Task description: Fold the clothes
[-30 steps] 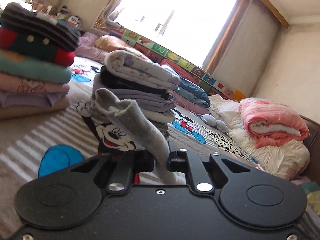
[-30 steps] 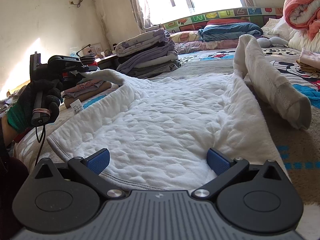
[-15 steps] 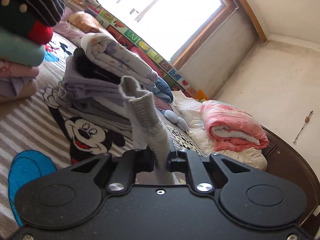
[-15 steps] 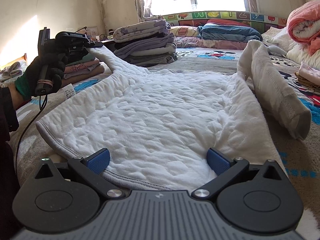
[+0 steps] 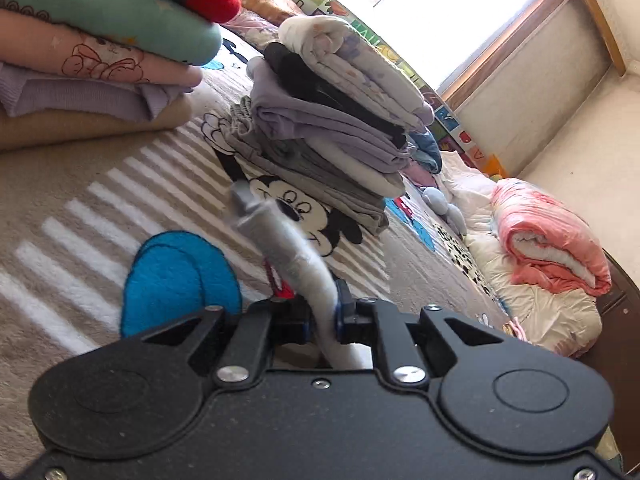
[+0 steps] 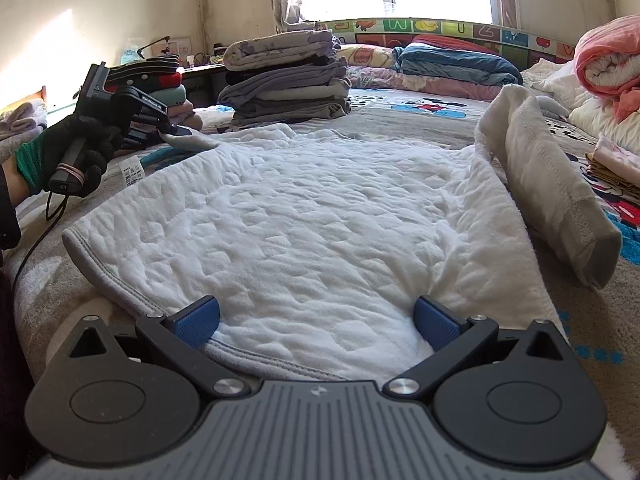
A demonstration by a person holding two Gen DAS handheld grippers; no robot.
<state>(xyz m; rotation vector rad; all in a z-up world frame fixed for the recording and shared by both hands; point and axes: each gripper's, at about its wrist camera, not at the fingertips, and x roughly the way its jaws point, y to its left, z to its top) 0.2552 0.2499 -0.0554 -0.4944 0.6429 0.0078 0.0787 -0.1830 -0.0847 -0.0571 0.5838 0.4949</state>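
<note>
While spread flat on the cartoon bedspread (image 6: 592, 332), white quilted top (image 6: 320, 216) ready for folding. Left gripper (image 5: 322, 318) clamped on left sleeve cuff (image 5: 276, 236), probably to carry it inward. Right gripper (image 6: 316, 320) wide open over hem, empty. Right sleeve (image 6: 556, 200) lying bunched alongside.

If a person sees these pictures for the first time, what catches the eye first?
The white fleece garment spread flat over the bed, filling the right wrist view, with the open right gripper at its near hem. At far left, the left gripper is shut on one sleeve. Behind stand two stacks of folded clothes.
</note>
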